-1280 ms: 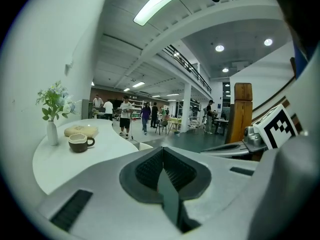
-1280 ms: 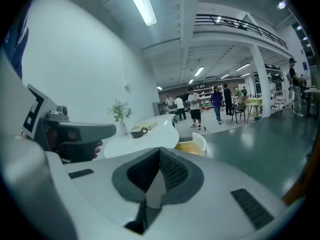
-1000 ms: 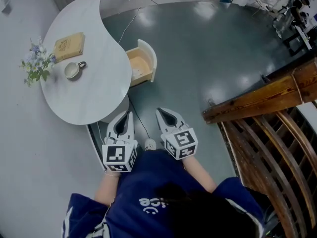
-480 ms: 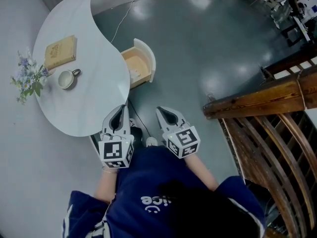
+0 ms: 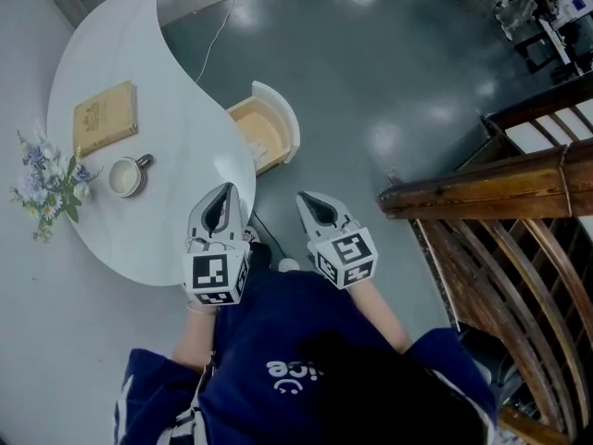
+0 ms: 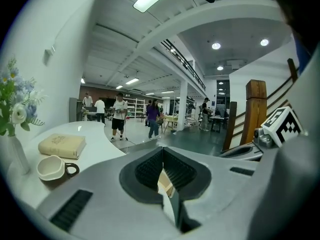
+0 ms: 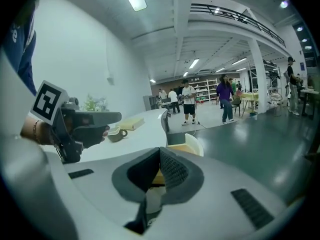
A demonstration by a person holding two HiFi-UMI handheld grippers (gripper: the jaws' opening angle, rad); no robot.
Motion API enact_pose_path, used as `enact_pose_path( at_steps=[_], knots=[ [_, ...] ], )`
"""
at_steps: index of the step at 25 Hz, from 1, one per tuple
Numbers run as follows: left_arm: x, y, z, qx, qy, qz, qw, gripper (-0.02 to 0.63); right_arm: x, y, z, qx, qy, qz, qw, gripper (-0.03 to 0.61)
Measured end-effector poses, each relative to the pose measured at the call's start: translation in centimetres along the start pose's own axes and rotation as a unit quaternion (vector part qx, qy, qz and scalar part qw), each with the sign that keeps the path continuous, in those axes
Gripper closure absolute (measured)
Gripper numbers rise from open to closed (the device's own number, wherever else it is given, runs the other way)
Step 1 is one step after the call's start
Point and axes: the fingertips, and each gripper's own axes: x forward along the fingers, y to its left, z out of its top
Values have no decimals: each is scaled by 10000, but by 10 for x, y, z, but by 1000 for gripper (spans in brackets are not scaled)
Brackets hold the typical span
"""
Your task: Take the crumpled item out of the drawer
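An open drawer (image 5: 275, 119) with a rounded white front and pale wood inside juts from under the white table (image 5: 176, 91). Something small and pale lies inside it, too small to make out. My left gripper (image 5: 222, 191) hangs over the table's near edge, shut and empty. To its right, over the dark floor, my right gripper (image 5: 305, 198) is shut with nothing in it. Both point toward the drawer from a short way off. In the right gripper view the drawer (image 7: 194, 145) shows just beyond the shut jaws (image 7: 160, 152). The left gripper view shows its jaws (image 6: 162, 151) closed.
On the table lie a tan book (image 5: 105, 117), a cup (image 5: 125, 176) and a vase of flowers (image 5: 42, 188). A wooden stair railing (image 5: 482, 188) runs along the right. A cable (image 5: 213, 12) crosses the floor. People stand far off across the hall.
The view has drifted so the table and drawer sit lower and closer to both grippers. The left gripper now overlaps the table's edge. Both stay shut.
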Motion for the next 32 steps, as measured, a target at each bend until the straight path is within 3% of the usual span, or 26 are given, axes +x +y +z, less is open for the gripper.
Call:
enact_pose_path(
  at_steps=[9, 13, 21, 26, 32],
  knots=[
    [27, 24, -4, -116, 102, -492, 9987, 609, 39, 7, 1, -97, 328, -309, 9989, 572],
    [32, 35, -5, -299, 109, -499, 9982, 609, 47, 6, 5, 17, 381, -381, 9985, 572],
    [45, 56, -14, -537, 175, -88, 9984, 609, 71, -3, 1, -71, 729, -251, 9970, 571],
    [54, 60, -12, -716, 255, 262, 9968, 608, 98, -8, 15, -530, 808, 203, 9951, 571],
    [66, 60, -2, -716, 226, 820, 9938, 608, 136, -29, 17, -547, 1264, 618, 9885, 553]
  ],
)
